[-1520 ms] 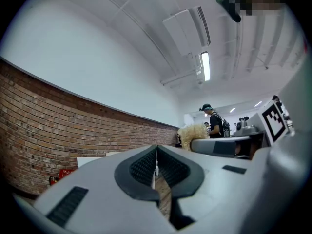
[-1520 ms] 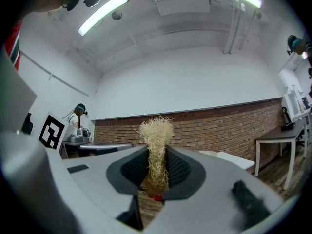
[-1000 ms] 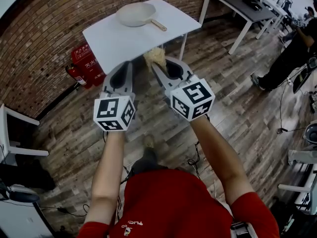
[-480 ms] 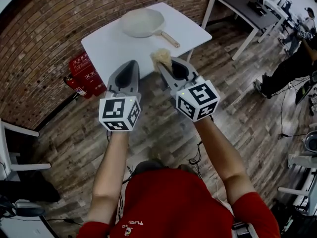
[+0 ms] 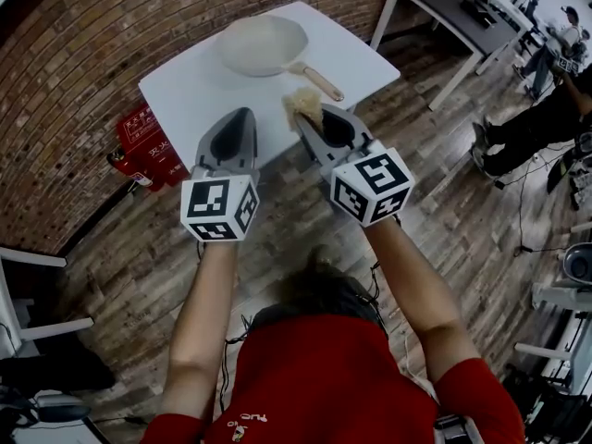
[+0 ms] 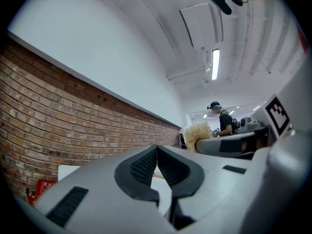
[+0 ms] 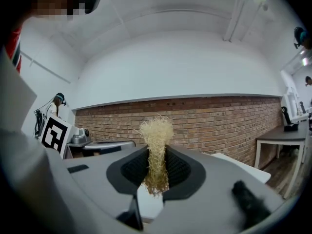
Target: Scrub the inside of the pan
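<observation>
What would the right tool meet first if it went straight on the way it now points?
Probably the pan on the white table, which lies ahead of the right tool and its scrubber; height is unclear, so it may pass above to the brick wall.

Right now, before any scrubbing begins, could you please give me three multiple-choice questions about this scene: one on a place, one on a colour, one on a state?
1. Where is the pan?
A. on the white table
B. under it
C. hanging from a hook

2. What colour is the scrubber in the right tongs?
A. blue
B. pale straw
C. green

3. How do the left tongs stand?
A. wide open
B. shut on the pan handle
C. shut, with nothing between them

Answers:
1 A, since the head view shows the pan resting on the tabletop.
2 B, since the right gripper view shows straw-coloured fibres clamped there.
3 C, since the left gripper view shows the pads meeting with nothing held.
</observation>
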